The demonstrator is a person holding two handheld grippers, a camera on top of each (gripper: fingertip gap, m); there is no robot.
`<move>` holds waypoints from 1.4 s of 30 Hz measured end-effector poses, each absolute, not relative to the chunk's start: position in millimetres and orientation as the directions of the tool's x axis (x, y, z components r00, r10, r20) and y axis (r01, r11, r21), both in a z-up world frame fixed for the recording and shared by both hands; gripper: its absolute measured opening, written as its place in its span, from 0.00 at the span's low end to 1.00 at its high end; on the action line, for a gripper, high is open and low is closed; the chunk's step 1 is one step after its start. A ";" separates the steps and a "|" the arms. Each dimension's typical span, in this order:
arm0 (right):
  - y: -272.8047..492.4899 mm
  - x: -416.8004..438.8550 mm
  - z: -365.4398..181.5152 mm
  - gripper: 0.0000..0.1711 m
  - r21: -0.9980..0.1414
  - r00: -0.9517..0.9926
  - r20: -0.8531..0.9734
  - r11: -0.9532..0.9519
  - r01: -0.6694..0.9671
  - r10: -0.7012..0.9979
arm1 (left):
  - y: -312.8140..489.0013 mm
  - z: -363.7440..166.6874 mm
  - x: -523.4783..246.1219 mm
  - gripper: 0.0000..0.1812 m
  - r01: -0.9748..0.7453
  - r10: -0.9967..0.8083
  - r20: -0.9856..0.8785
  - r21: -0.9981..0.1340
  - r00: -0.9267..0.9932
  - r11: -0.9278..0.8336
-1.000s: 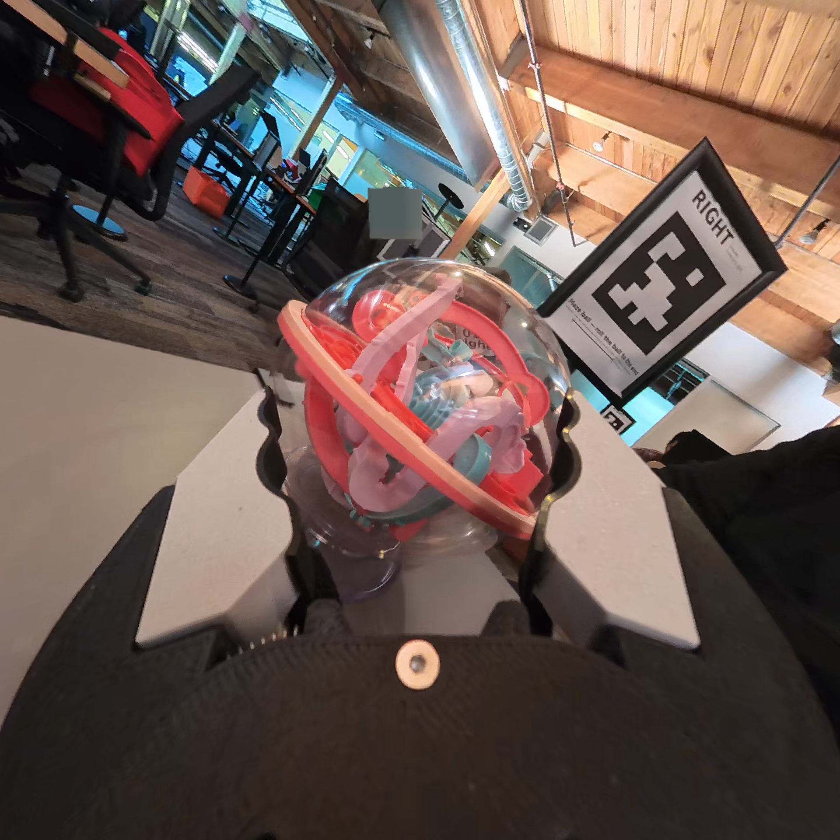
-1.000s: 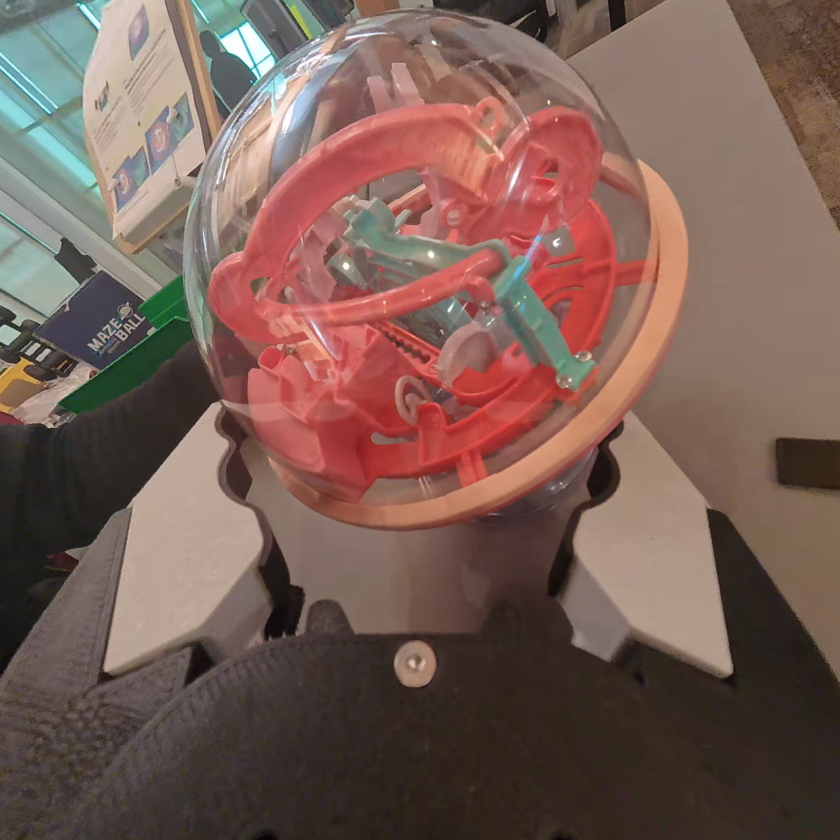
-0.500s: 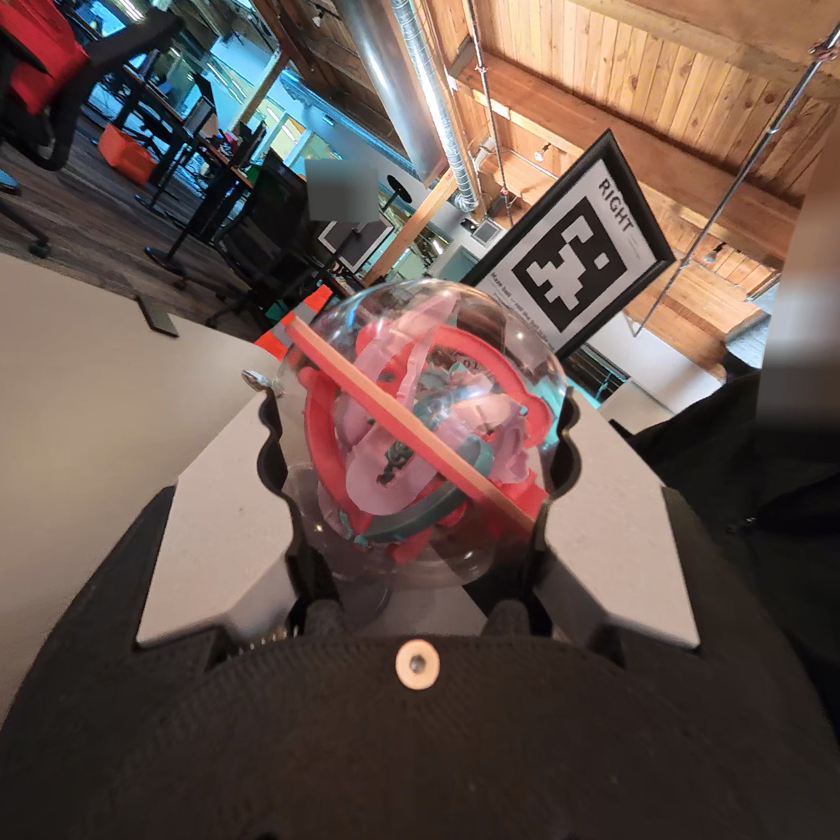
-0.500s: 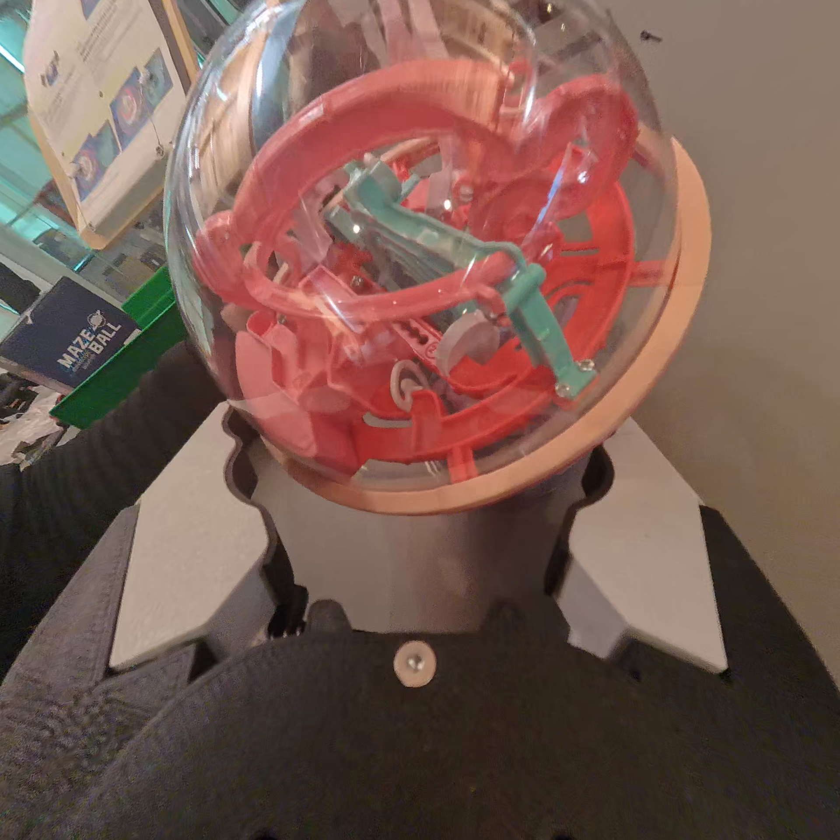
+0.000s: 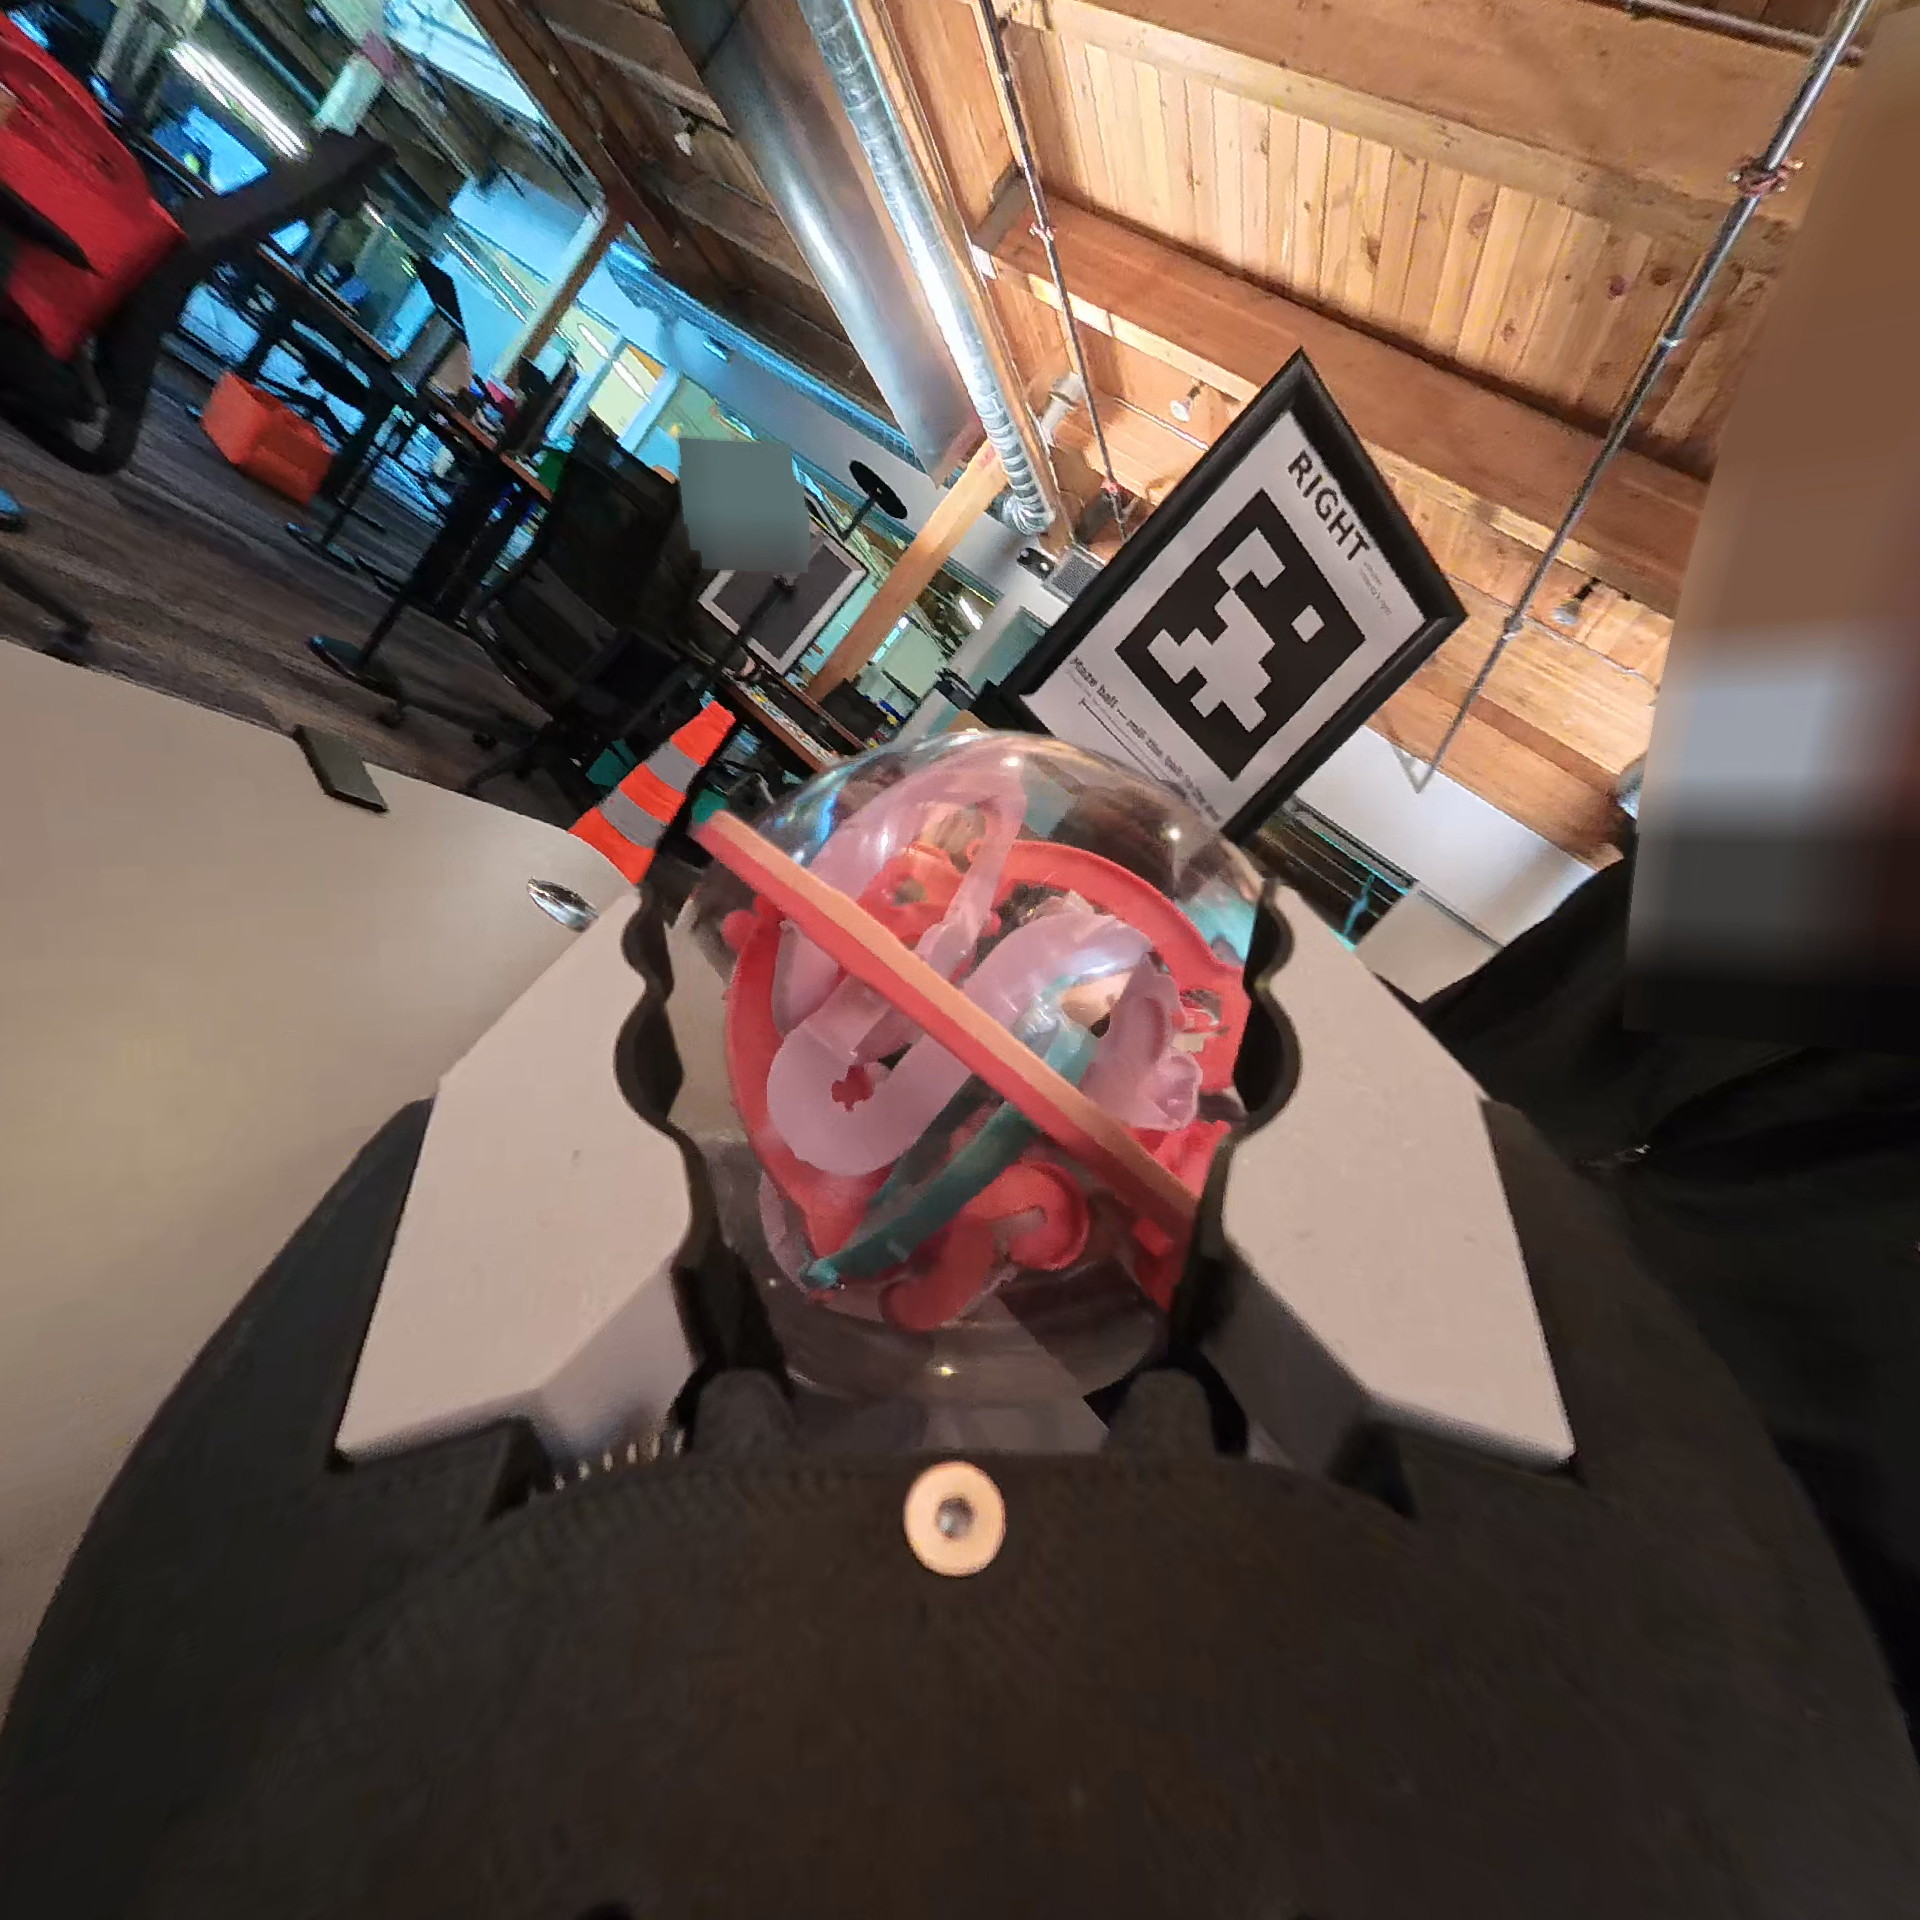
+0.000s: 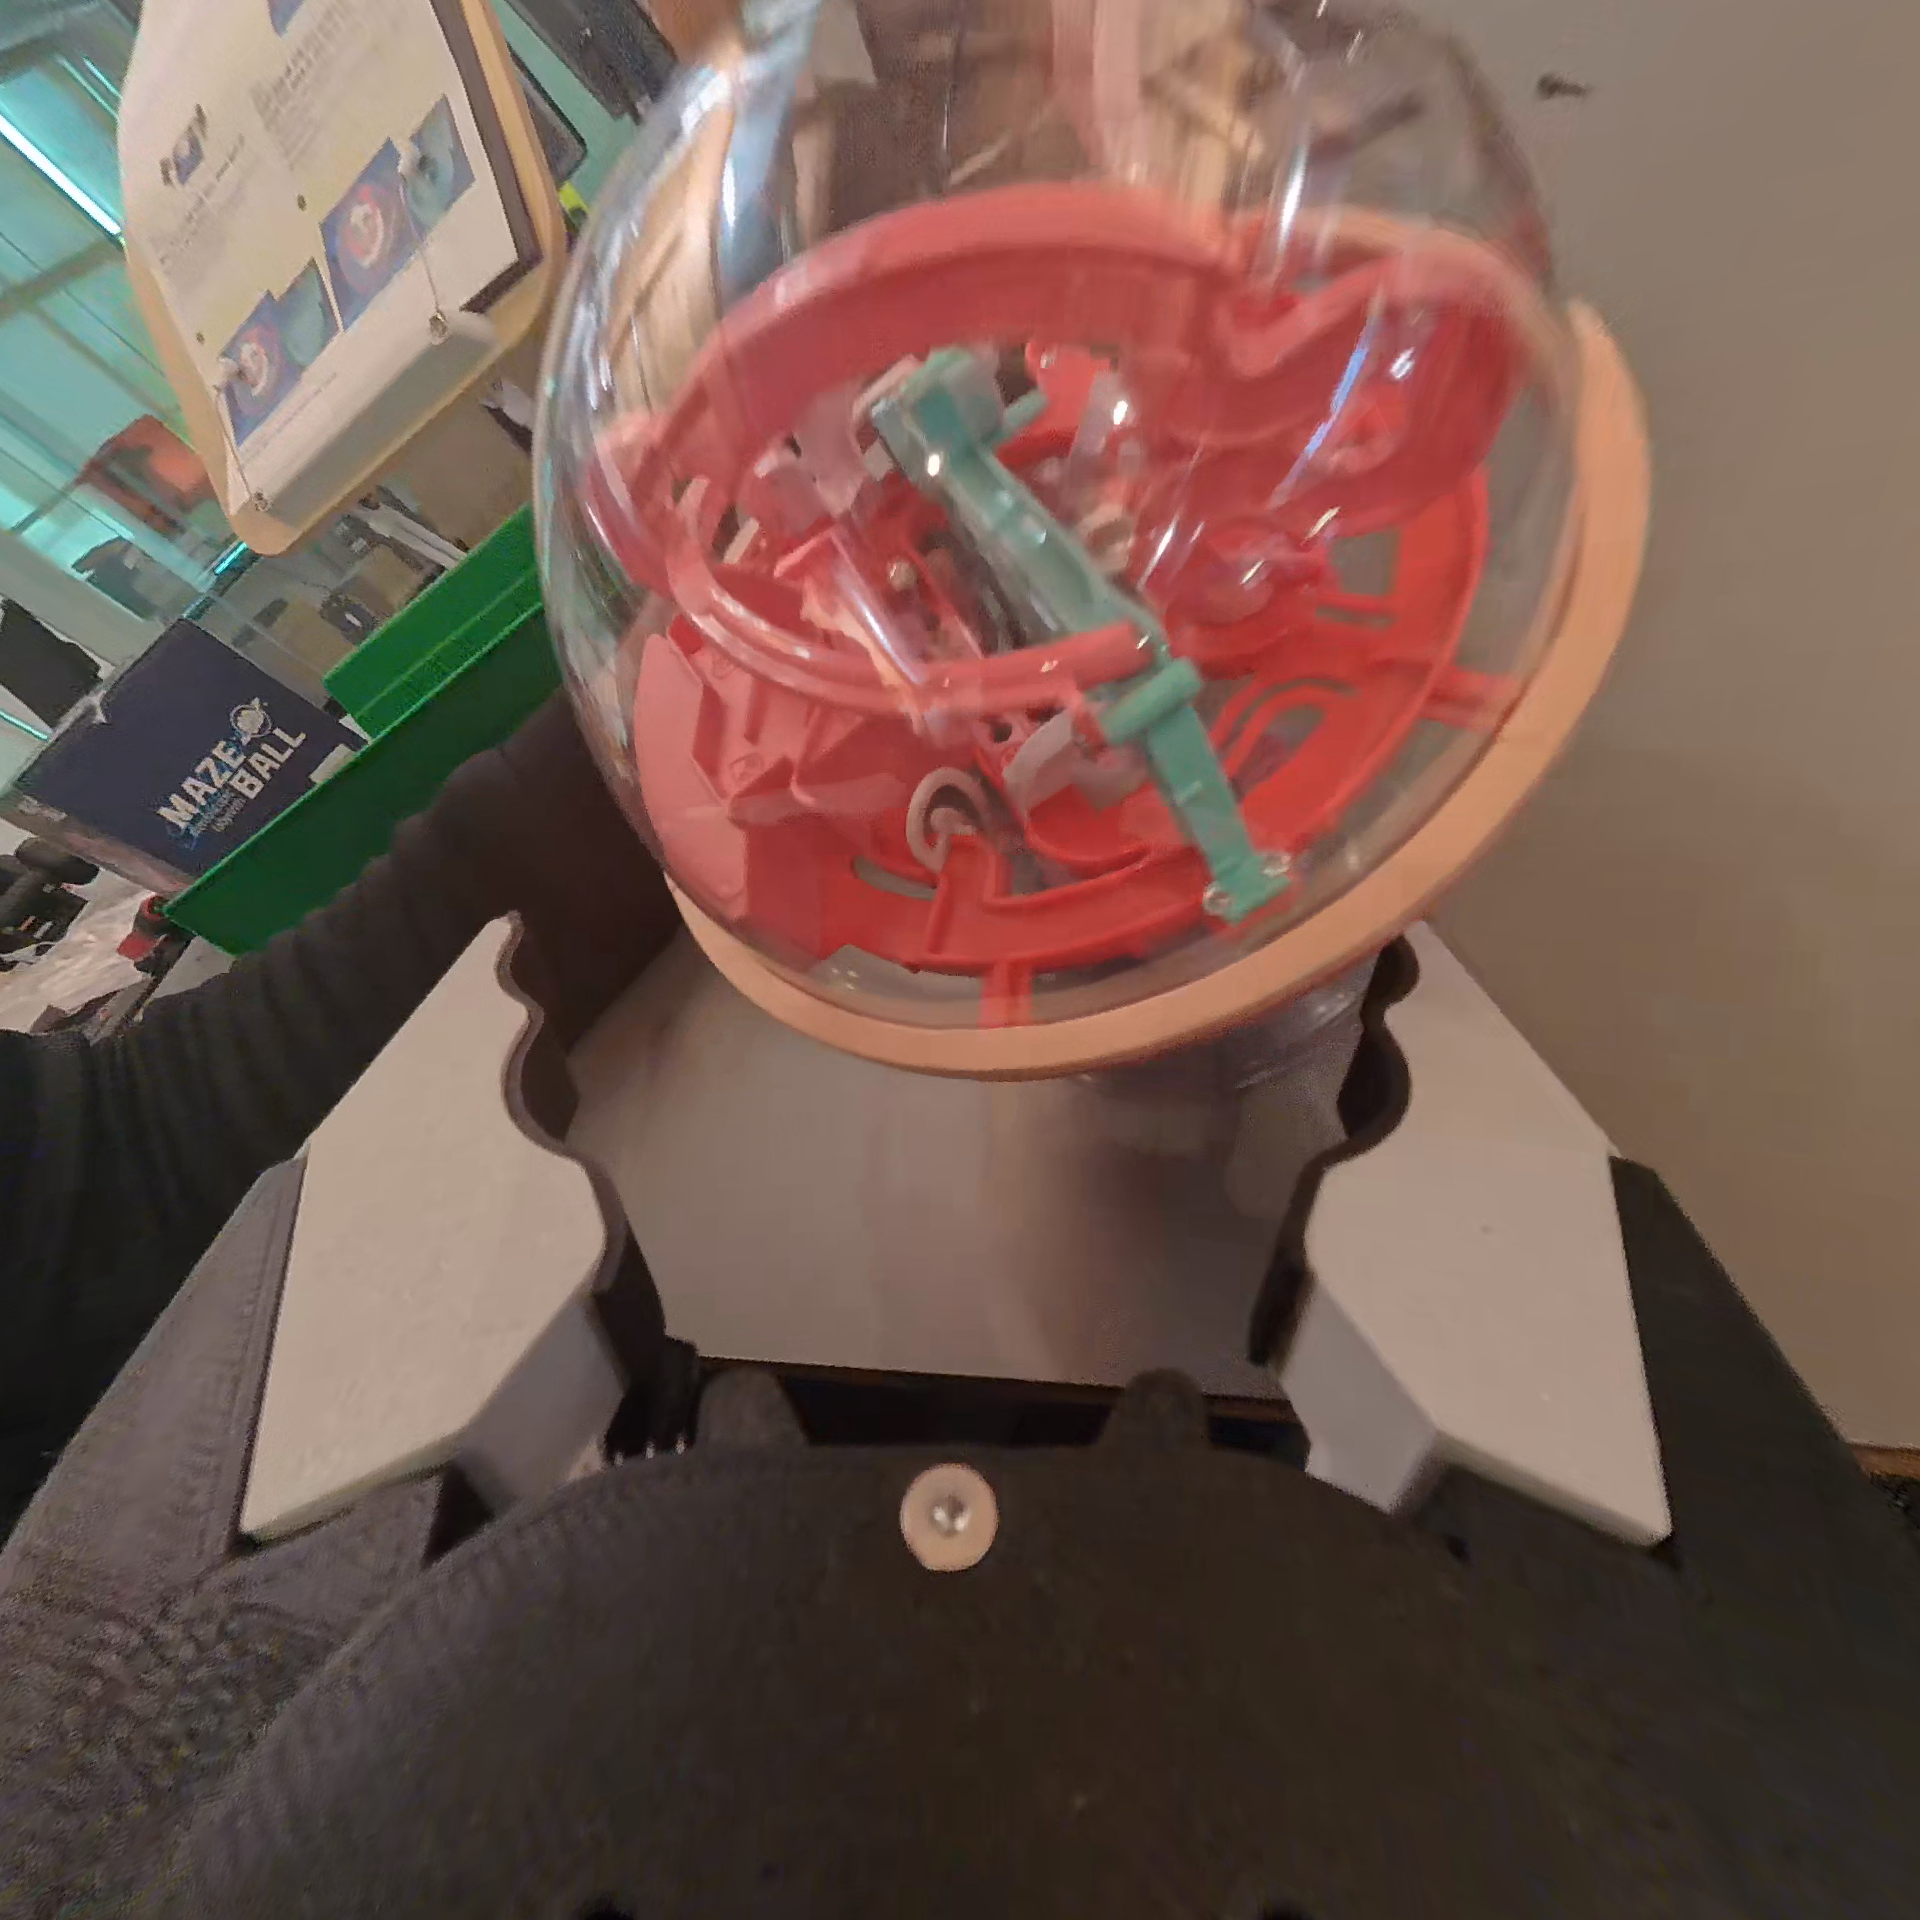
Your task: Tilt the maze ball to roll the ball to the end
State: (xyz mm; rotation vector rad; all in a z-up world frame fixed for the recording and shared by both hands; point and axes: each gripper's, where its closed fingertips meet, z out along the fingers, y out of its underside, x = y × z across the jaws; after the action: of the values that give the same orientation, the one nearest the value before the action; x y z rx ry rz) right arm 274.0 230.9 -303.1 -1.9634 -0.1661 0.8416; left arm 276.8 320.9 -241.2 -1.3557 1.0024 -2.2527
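Left wrist view: left claw (image 5: 956, 1049) clamped around clear maze ball (image 5: 966, 1039), red, lilac and teal tracks inside; right claw (image 6: 956, 1049) open.

Place: open-plan office or lab in a loft-style building.
Ceiling: wooden planks and beams (image 5: 1299, 208), exposed silver duct (image 5: 831, 218).
Furniture: black desks on thin legs (image 5: 395, 436), red office chair (image 5: 73, 239).
Floor: dark carpet, with an orange crate (image 5: 265, 436) and a traffic cone (image 5: 655, 800).
Work surface: pale grey table (image 5: 208, 935).
Signs: framed marker card (image 5: 1236, 623), hanging instruction board (image 6: 332, 249).
Storage: green bin (image 6: 416, 748).
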 end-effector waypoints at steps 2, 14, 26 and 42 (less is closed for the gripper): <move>233.4 286.6 -297.6 0.88 -0.836 0.770 -0.457 -0.510 -0.202 0.446 | 324.8 -237.1 274.4 0.61 -0.046 -0.618 0.627 -0.719 -0.474 -0.694; 261.9 321.6 -276.4 0.91 -0.926 0.629 -0.292 -0.378 0.004 0.721 | 309.0 -230.9 254.9 0.71 0.120 -0.818 0.558 -0.811 -0.140 -0.573; 275.4 302.6 -267.6 0.88 -0.946 0.412 -0.242 -0.307 0.099 0.878 | 285.6 -243.7 265.4 0.69 0.060 -0.876 0.483 -0.874 0.005 -0.481; 272.2 293.7 -271.7 0.86 -0.944 0.699 -0.225 -0.330 0.017 0.679 | 299.7 -240.1 274.7 0.69 0.001 -0.818 0.520 -0.844 -0.245 -0.537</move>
State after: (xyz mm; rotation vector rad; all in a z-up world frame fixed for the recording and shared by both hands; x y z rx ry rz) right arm 293.7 272.2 -271.7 -1.7985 -0.5512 0.7445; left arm 274.7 299.7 -240.1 -1.4315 1.0092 -1.8400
